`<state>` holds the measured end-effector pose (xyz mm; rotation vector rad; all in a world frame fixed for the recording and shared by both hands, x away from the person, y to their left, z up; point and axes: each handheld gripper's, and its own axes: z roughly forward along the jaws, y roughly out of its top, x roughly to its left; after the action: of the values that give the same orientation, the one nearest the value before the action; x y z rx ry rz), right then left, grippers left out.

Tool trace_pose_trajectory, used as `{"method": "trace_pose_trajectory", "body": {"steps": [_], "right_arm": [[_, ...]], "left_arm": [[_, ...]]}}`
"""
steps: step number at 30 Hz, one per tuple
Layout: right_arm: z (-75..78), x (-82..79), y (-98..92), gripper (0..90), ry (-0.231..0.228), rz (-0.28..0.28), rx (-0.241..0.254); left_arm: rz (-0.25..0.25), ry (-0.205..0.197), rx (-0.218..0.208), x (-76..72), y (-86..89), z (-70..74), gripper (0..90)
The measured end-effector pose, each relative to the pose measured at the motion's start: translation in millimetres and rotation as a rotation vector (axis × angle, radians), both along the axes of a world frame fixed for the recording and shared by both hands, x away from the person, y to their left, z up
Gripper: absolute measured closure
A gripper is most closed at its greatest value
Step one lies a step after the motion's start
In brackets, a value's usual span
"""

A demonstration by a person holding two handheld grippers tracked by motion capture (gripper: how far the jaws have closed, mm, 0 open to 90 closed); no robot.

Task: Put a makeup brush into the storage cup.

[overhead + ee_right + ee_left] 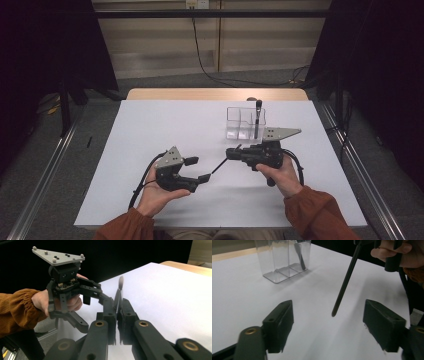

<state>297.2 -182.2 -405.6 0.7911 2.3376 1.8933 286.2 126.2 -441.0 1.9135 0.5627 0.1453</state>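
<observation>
Black stick: a thin dark rod (218, 166), pinched at one end by the right gripper and slanting away from it toward the left gripper; its free tip hangs just above the white tabletop, seen in the left gripper view (344, 285) between and beyond that gripper's two jaws, touching neither.
Stick in the right gripper view: it rises blurred (119, 291) out of the narrow slit between the two black jaws.
Right gripper: (231, 151) jaws pressed together on the stick's end; held in the person's right hand (280, 174), pointing left across the table, with its grey three-cornered plate on top.
Left gripper: (197, 169) jaws spread wide with nothing between the pads; it lies in the upturned left hand (157, 192), pointing right toward the stick's tip, near it but apart.
Left gripper from the other side: in the right gripper view it sits beyond the closed jaws (82, 292), plate uppermost, cupped by the hand in a rust-orange sleeve (17, 308).
Clear organiser: a transparent plastic box with compartments (239, 122), standing on the table beyond the right gripper, well apart from the stick.
Second stick: another dark rod (257, 120) stands upright, slightly leaning, in the organiser's right-hand compartment.
Table: white surface (165, 125) with a wooden edge along its far side.
</observation>
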Motion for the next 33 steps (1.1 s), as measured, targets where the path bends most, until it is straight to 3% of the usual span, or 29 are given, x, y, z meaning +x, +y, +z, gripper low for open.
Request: {"method": "trace_pose_trajectory", "body": {"steps": [5, 9, 15, 25, 33], "right_arm": [[1.8, 1.2, -5.0, 85.4, -0.009, -0.017, -0.013], [3.5, 1.3, -7.6, 85.5, -0.012, -0.020, -0.022], [6.6, 2.4, -13.2, 85.5, -0.013, -0.038, -0.009], [8.6, 2.2, -18.8, 85.5, -0.017, -0.058, -0.016], [10.1, 1.3, -21.0, 85.5, -0.019, -0.063, -0.038]], "left_arm": [[0.034, -0.020, -0.002, -0.4, 6.4, 4.4, 13.7], [0.071, 0.002, 0.010, -0.5, 9.6, 5.8, 6.0], [0.063, -0.017, -0.014, -3.7, 14.0, 9.2, 3.8], [0.136, -0.044, 0.006, -7.3, 28.9, 12.8, 3.3], [0.167, -0.077, -0.018, -11.8, 43.4, 14.9, 3.7]]}}
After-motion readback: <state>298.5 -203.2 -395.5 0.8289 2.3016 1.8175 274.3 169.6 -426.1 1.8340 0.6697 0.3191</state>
